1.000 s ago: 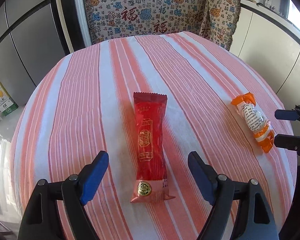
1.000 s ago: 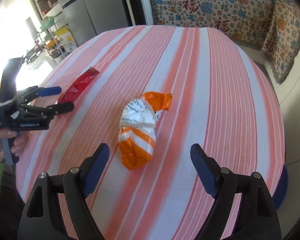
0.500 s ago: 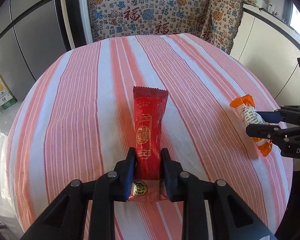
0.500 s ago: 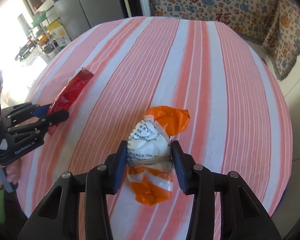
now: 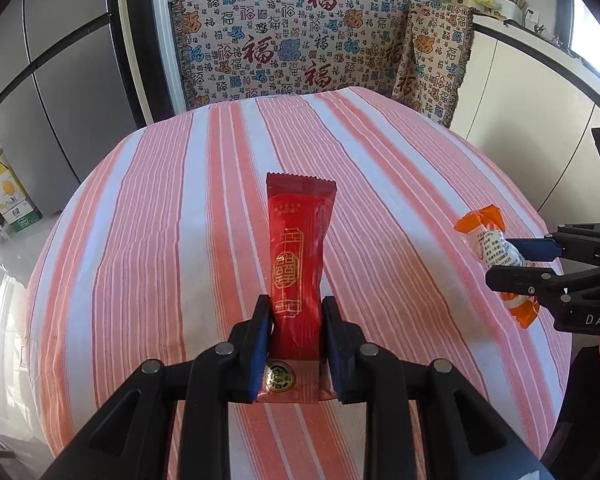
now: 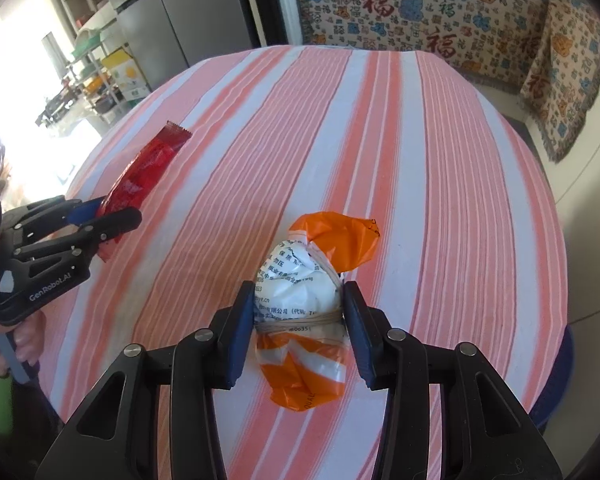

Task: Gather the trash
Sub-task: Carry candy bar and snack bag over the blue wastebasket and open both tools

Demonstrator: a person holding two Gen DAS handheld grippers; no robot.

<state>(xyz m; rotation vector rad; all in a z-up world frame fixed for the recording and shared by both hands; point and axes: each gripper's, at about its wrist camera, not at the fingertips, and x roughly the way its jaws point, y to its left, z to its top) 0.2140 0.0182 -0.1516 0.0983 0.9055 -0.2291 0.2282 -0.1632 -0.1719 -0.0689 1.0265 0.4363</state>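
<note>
Red wrapper (image 5: 300,256) lengthwise along claw (image 5: 296,320)

1. Bright daylight floods both views; the window (image 6: 4,92) at the right wrist view's left edge is blown out.
2. Fisheye bending curves the tabletop (image 5: 188,240) edges; corners vignette black.
3. Focus is sharp; shadows are soft.

On the round table (image 5: 172,240), the snack wrapper (image 5: 300,240) sits near the near edge toward its left side, the crumpled wrapper (image 6: 304,300) toward the right edge, well apart.
</note>
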